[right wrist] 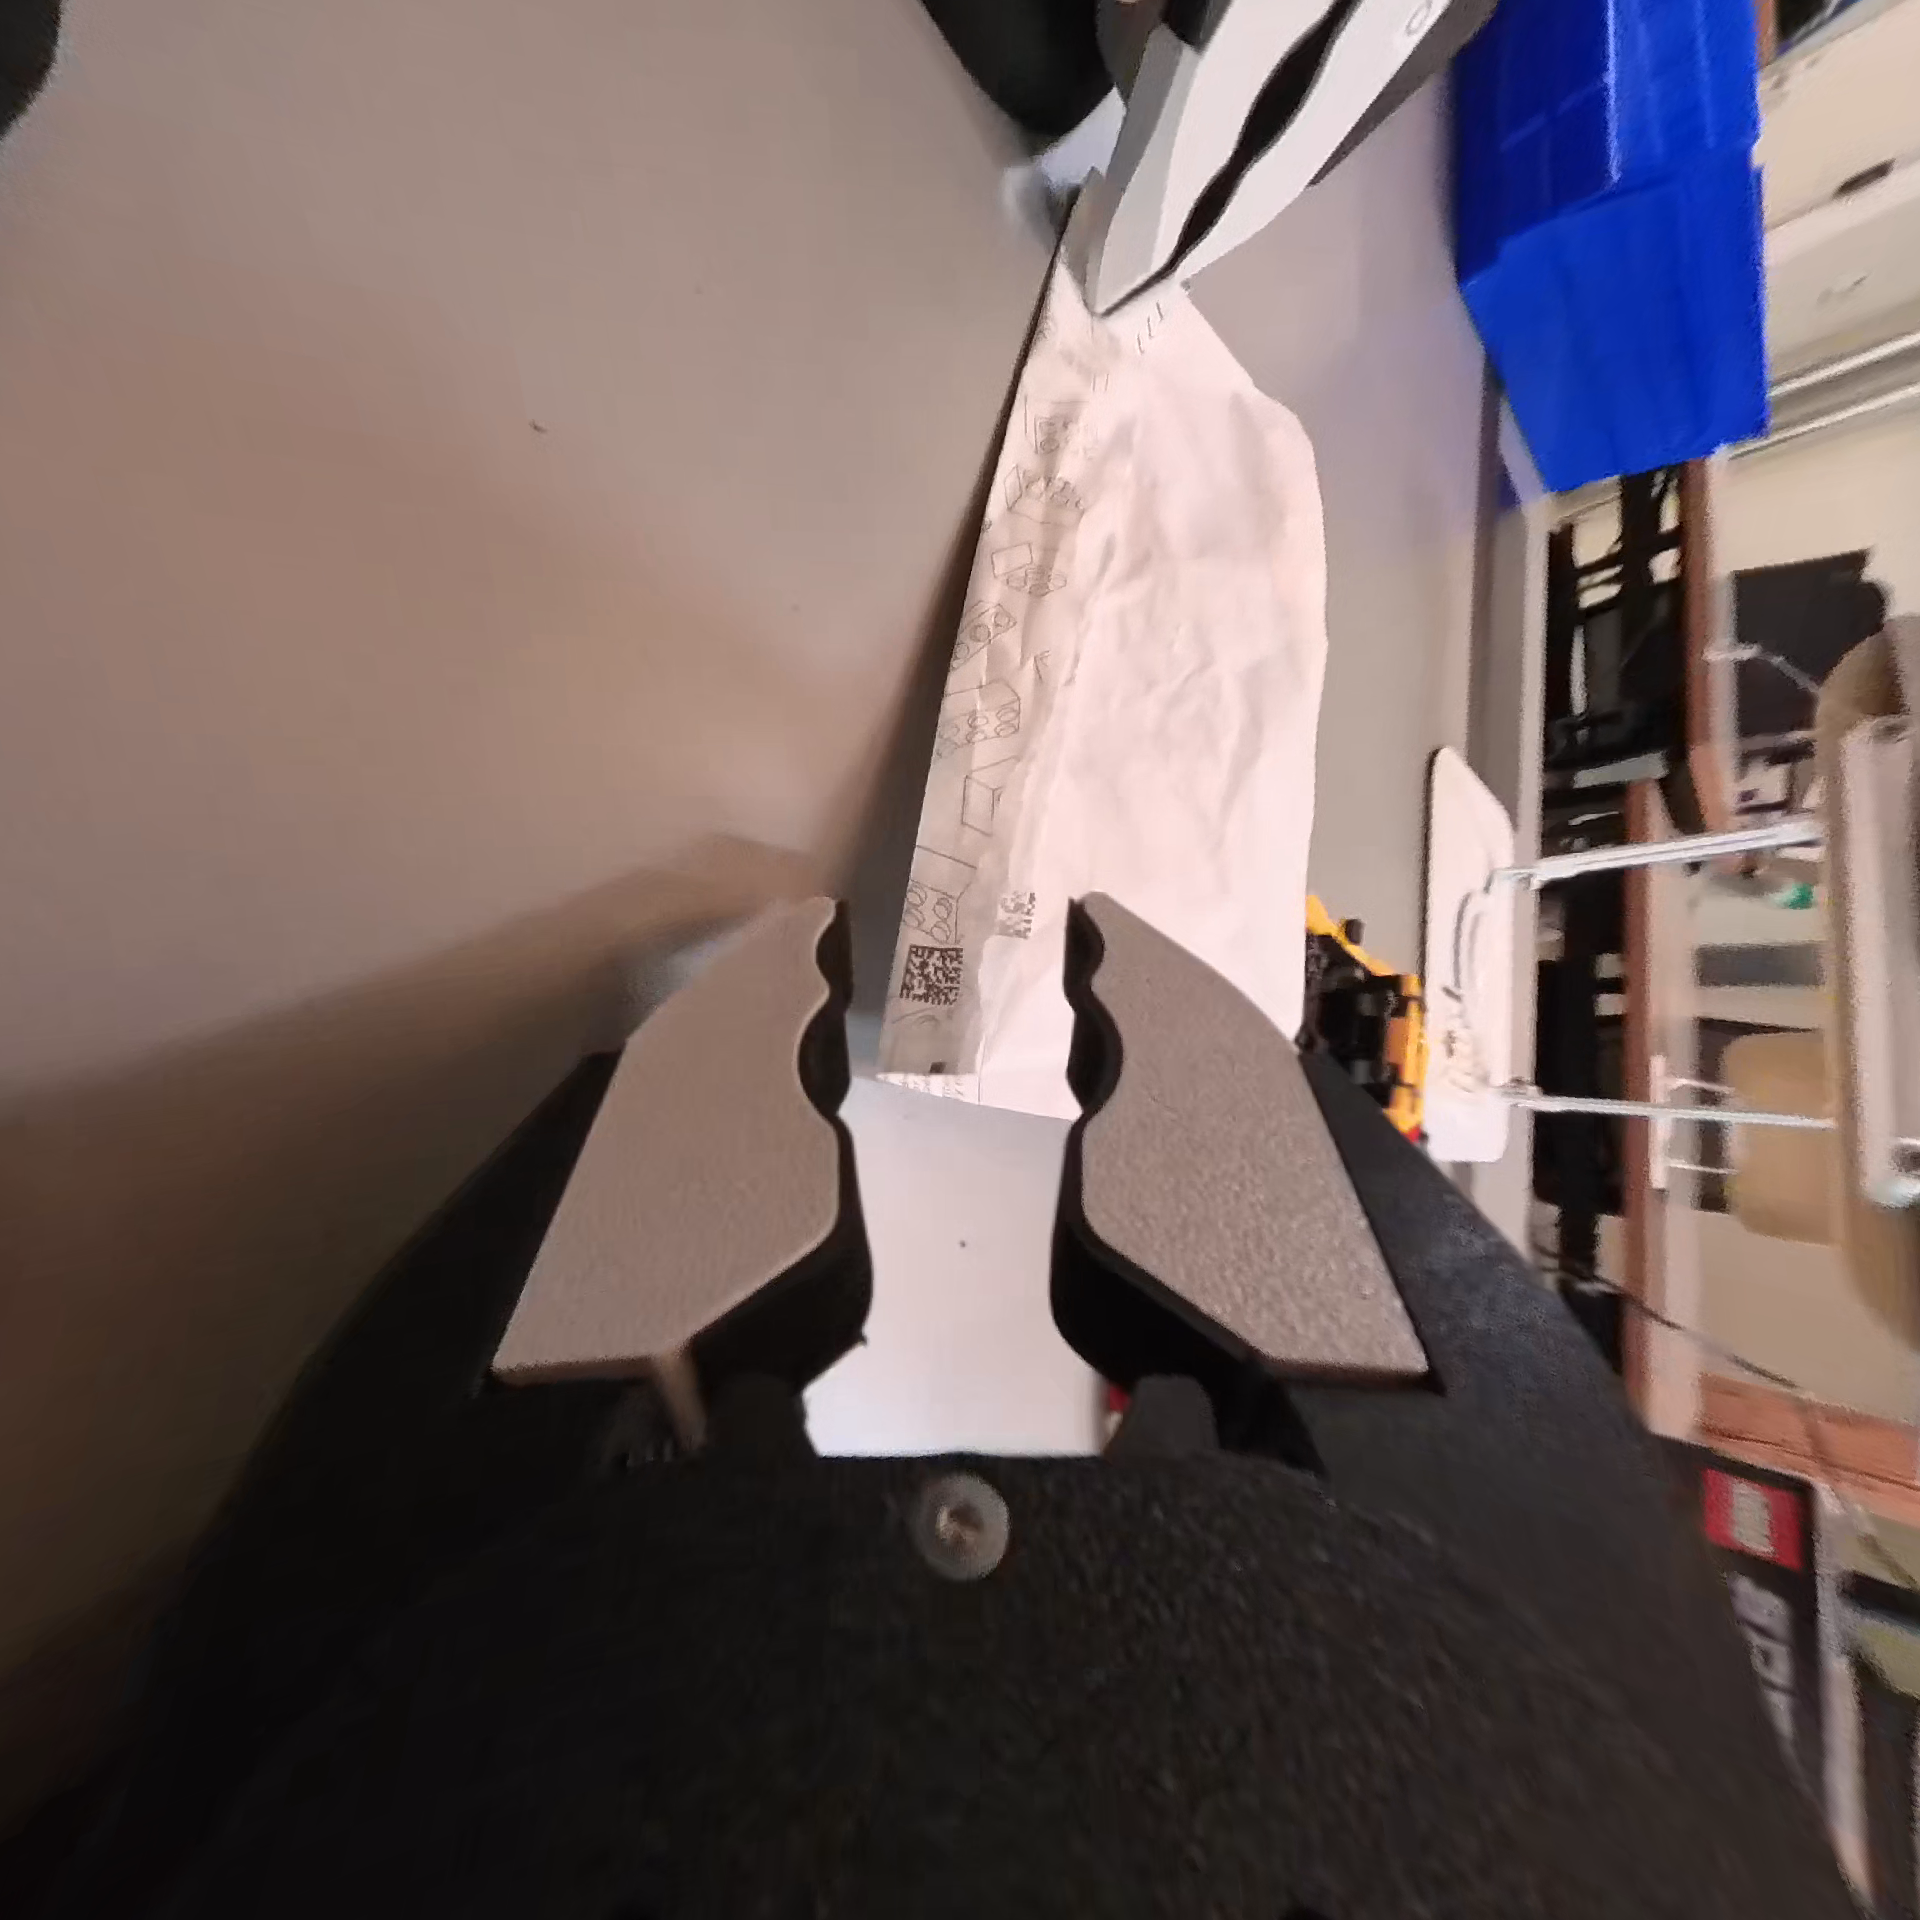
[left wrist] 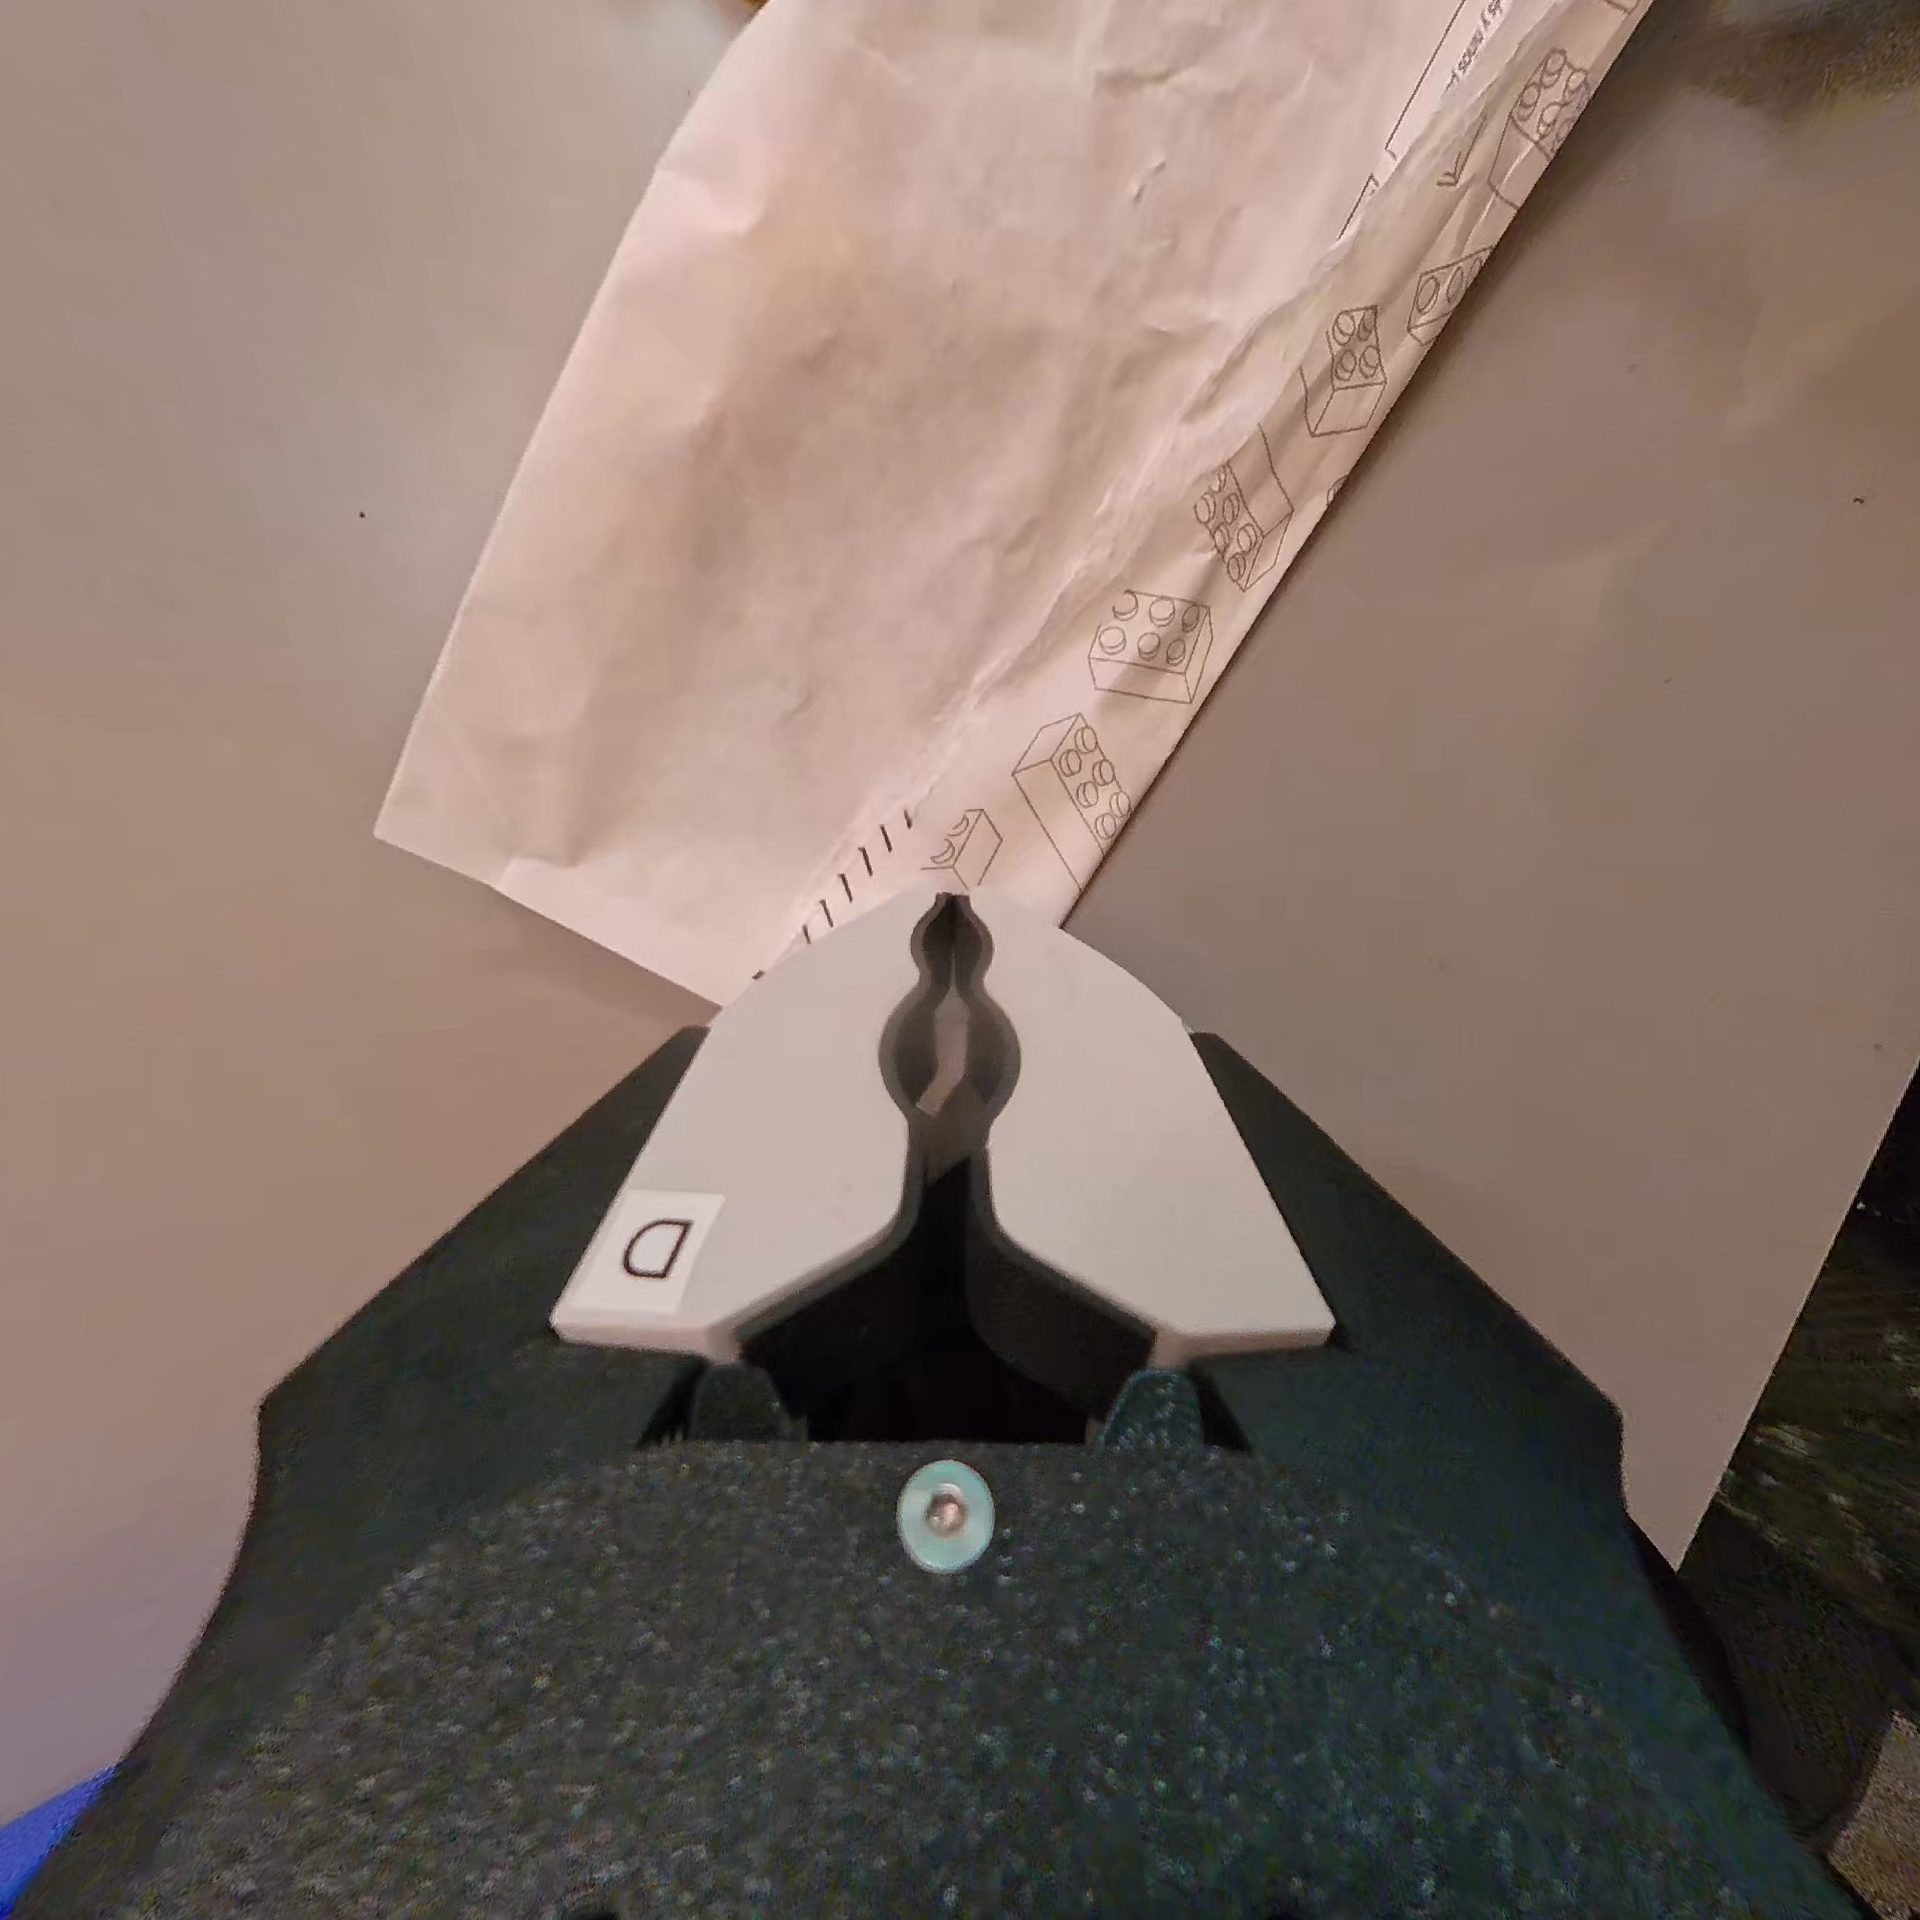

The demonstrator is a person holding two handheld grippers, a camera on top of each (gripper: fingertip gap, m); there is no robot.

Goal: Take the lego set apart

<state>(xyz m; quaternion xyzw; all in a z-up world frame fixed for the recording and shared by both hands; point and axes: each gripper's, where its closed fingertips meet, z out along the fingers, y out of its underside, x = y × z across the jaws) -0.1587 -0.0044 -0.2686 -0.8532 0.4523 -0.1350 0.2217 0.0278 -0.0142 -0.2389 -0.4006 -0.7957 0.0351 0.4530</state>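
Grey and bare, the worktop (left wrist: 260,520) fills most of the left wrist view, with a crumpled white paper bag (left wrist: 883,436) printed with brick outlines lying across it from about 6 o'clock up to 1 o'clock. At the near end of that bag sits the left gripper (left wrist: 951,904); its jaws are together, pinched on the bag's bottom edge, and nothing else is between them.

In the right wrist view the same bag (right wrist: 1174,665) runs away toward 12 o'clock, and the left gripper (right wrist: 1101,301) shows at its far end, closed on the paper. Nearer the camera, the right gripper (right wrist: 956,914) hovers with its jaws apart and empty, lined up on the bag's near edge without touching it. At roughly 3 o'clock from those jaws, a yellow and black lego model (right wrist: 1361,1008) stands on the worktop just beside a white tray (right wrist: 1465,831), and it looks fully assembled as far as the visible part tells. Farther right, a blue bin (right wrist: 1610,229) sits at 1 o'clock and a dark printed box (right wrist: 1787,1621) at 4 o'clock.

By my reading the disassembly itself has not begun: no loose bricks show anywhere, and both tools are busy with the bag, probably readying it to receive parts. Everything about pulling the model apart is still to do.
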